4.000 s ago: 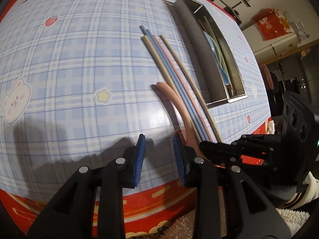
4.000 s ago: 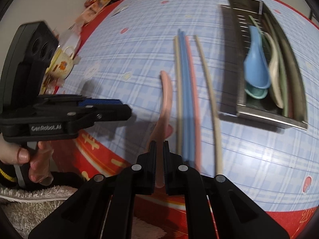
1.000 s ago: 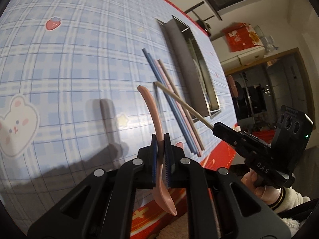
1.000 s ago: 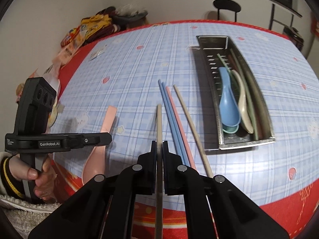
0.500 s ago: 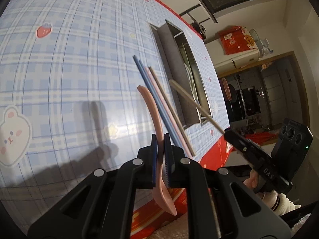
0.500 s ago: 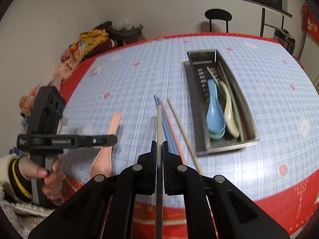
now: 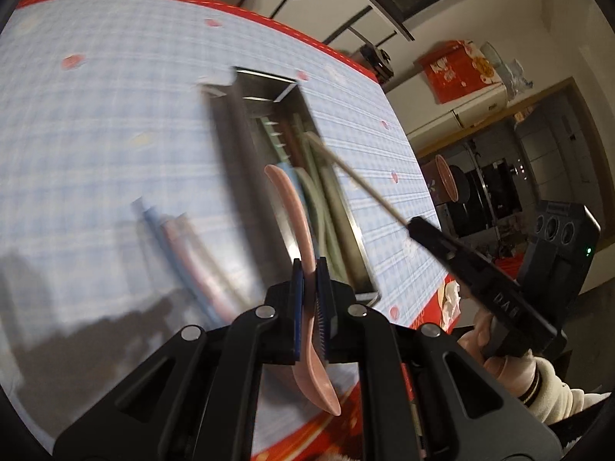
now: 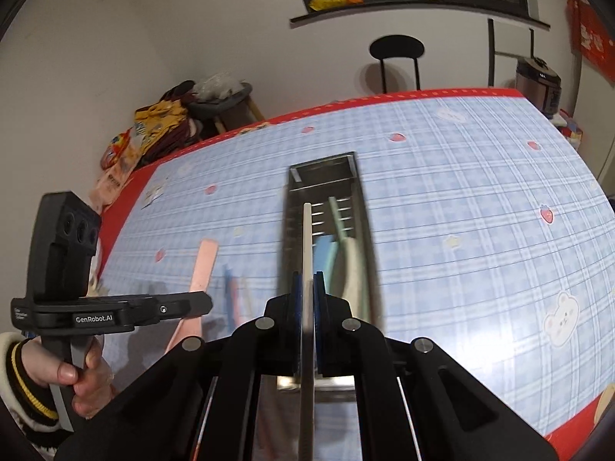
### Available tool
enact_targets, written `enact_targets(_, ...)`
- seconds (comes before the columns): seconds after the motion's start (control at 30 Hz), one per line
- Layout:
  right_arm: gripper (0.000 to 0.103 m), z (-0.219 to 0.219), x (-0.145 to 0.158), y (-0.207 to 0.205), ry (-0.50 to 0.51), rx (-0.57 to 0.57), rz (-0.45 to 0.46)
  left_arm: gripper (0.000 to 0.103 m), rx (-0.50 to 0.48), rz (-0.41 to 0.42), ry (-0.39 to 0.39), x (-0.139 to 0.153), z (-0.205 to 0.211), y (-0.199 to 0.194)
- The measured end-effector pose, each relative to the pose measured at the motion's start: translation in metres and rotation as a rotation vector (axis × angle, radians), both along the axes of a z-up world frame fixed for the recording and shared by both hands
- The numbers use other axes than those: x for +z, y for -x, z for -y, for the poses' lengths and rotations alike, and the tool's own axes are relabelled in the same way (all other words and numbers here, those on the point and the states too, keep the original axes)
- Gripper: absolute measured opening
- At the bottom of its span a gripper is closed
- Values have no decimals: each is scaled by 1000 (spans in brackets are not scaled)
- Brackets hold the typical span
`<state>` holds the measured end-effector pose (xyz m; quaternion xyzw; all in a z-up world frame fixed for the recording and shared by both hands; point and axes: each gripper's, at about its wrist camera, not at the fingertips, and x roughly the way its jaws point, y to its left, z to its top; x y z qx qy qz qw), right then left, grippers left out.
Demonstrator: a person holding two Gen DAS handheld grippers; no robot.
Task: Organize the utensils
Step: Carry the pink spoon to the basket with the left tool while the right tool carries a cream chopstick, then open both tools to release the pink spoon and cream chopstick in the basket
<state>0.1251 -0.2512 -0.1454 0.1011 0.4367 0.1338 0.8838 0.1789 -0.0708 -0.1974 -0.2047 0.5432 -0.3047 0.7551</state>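
My left gripper is shut on the handle of a pink spoon, held in the air with its bowl hanging toward me. It hovers over the near end of the metal utensil tray. My right gripper is shut on a beige chopstick that points out over the tray. The tray holds a blue spoon, a cream spoon and green chopsticks. Blue, pink and beige chopsticks lie on the cloth left of the tray. The left gripper shows in the right wrist view, the right gripper in the left.
A blue plaid cloth with a red border covers the table. A black stool and a rice cooker stand beyond the far edge, snack bags at the far left. A person's hands hold both grippers at the near edge.
Both grippers have swung across toward the tray and risen a little, each keeping its hold. The spoon and the chopstick now hang over the tray instead of over the loose chopsticks.
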Motion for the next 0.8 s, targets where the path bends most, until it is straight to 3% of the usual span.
enact_targets(0.23, 6, 21, -16, -22, -13, 11, -24, 11, -33, -21, -30, -16, 56, -39)
enact_targets(0.73, 6, 36, -34, -39, -23, 23, -65, 11, -28, -76, -85, -50, 83, -67)
enact_targets(0.8, 6, 35, -35, -40, -22, 23, -71, 16, -28, -76, -85, -50, 81, -66)
